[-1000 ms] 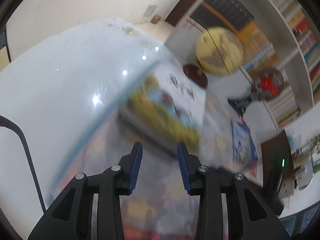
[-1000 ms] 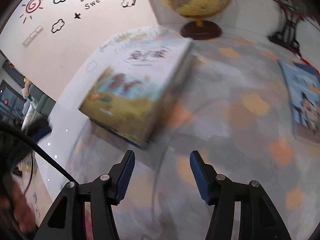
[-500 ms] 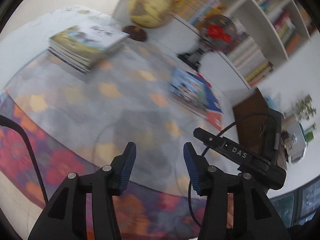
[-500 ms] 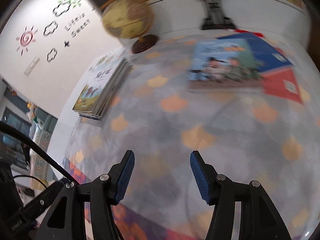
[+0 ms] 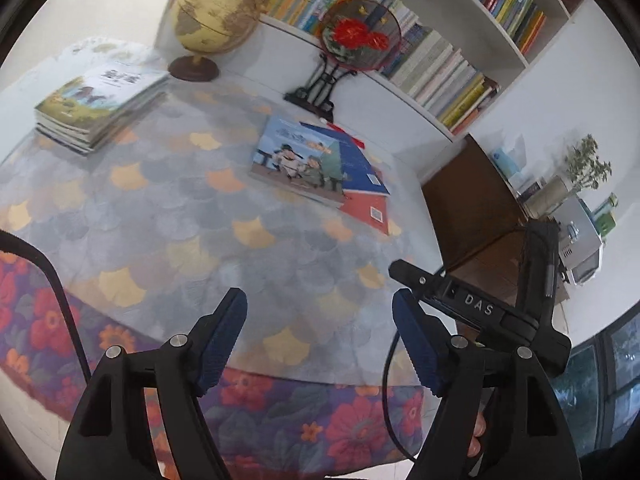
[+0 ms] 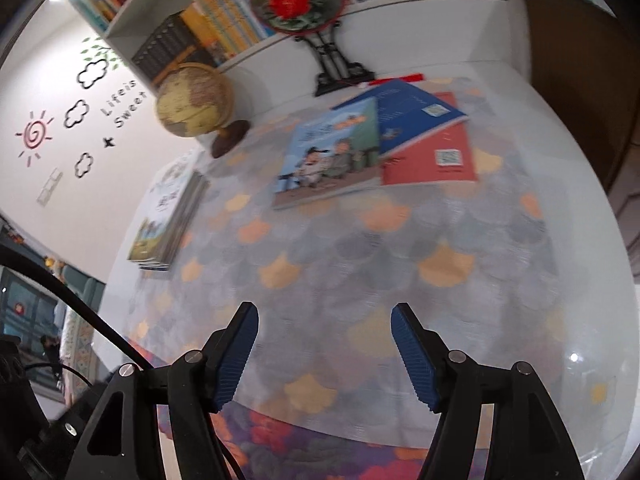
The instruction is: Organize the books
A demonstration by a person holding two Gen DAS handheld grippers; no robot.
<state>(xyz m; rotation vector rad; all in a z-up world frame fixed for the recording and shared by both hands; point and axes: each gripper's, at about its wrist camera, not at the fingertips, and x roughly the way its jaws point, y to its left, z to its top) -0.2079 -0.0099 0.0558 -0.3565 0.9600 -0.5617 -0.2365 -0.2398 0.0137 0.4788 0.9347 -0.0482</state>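
In your left wrist view, the stack point(image 5: 100, 104) of books sits at the upper left beside the globe point(image 5: 216, 16). The loose books point(image 5: 316, 164) lie overlapped at centre, just below the fan stand point(image 5: 320, 88). Your left gripper point(image 5: 320, 340) hangs low in the frame over the tablecloth point(image 5: 180, 220), jaws apart and opening, nothing between them. In your right wrist view, your right gripper point(image 6: 324, 352) is likewise spreading and empty, with the loose books at upper centre.

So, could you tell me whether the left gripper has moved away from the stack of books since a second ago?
Yes. The left gripper has pulled back rightward from the stack of books, now far beside the globe.
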